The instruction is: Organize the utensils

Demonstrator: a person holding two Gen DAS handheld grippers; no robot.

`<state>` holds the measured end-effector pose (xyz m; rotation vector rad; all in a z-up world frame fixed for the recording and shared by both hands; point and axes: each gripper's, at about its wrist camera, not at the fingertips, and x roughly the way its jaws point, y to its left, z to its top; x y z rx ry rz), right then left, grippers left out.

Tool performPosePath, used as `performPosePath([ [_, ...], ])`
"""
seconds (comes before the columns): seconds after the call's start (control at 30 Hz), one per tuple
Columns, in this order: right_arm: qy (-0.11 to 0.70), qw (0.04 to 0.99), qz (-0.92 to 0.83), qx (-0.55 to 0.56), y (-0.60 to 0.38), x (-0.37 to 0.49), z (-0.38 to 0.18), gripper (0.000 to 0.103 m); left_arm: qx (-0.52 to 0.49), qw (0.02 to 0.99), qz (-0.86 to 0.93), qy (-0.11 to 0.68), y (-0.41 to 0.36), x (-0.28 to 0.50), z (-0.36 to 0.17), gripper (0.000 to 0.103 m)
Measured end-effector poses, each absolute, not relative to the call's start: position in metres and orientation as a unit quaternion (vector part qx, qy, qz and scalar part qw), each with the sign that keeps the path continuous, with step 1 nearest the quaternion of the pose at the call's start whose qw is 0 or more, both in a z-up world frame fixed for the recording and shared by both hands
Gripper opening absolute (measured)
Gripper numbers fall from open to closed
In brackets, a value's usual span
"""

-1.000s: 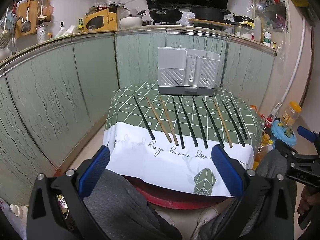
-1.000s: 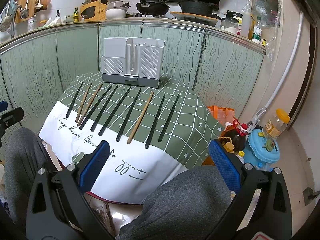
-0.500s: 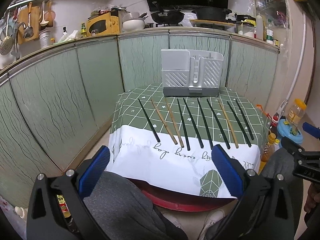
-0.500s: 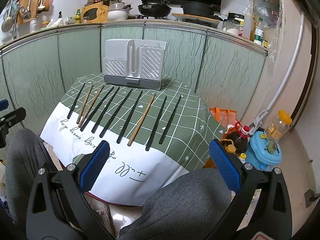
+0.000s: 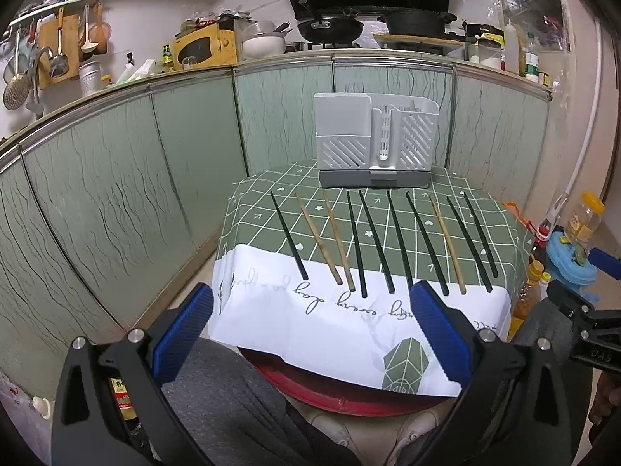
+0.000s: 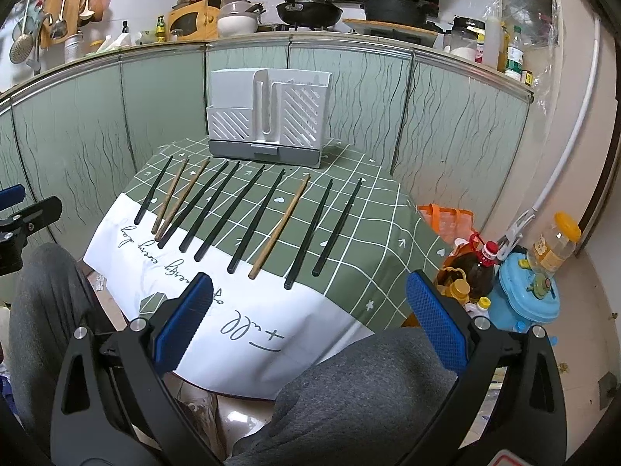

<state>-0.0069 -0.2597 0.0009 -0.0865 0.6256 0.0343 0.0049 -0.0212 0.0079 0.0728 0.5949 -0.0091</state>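
Several chopsticks lie side by side on a small table with a green checked cloth [image 5: 252, 217]: black chopsticks [image 5: 399, 239] and wooden chopsticks [image 5: 337, 237]. In the right wrist view the same row shows black chopsticks [image 6: 256, 217] and a lone wooden chopstick [image 6: 280, 225]. A white and grey utensil holder [image 5: 375, 139] [image 6: 268, 120] stands upright at the table's far edge. My left gripper [image 5: 310, 330] hangs open before the table's near edge, holding nothing. My right gripper [image 6: 304, 322] is open too, low at the table's right front corner above a grey-clad knee.
Green cabinet panels [image 5: 116, 178] wrap behind the table. Bottles and a blue container [image 6: 524, 291] crowd the floor to the table's right. A person's grey trouser legs [image 6: 368, 392] sit under both grippers. A red stool rim [image 5: 349, 396] shows under the cloth.
Both grippers have risen a little and drawn slightly nearer the table; the view tilted up. The chopsticks and holder have not moved. Both stay open.
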Motion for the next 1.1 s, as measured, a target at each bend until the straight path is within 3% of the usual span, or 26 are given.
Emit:
performPosePath([
  [1.1,0.319,0.944,-0.020,-0.077,-0.250,0.007,0.001,0.095,0.027,0.955,-0.019,0.296,0.002,0.031,-0.004,0.099],
])
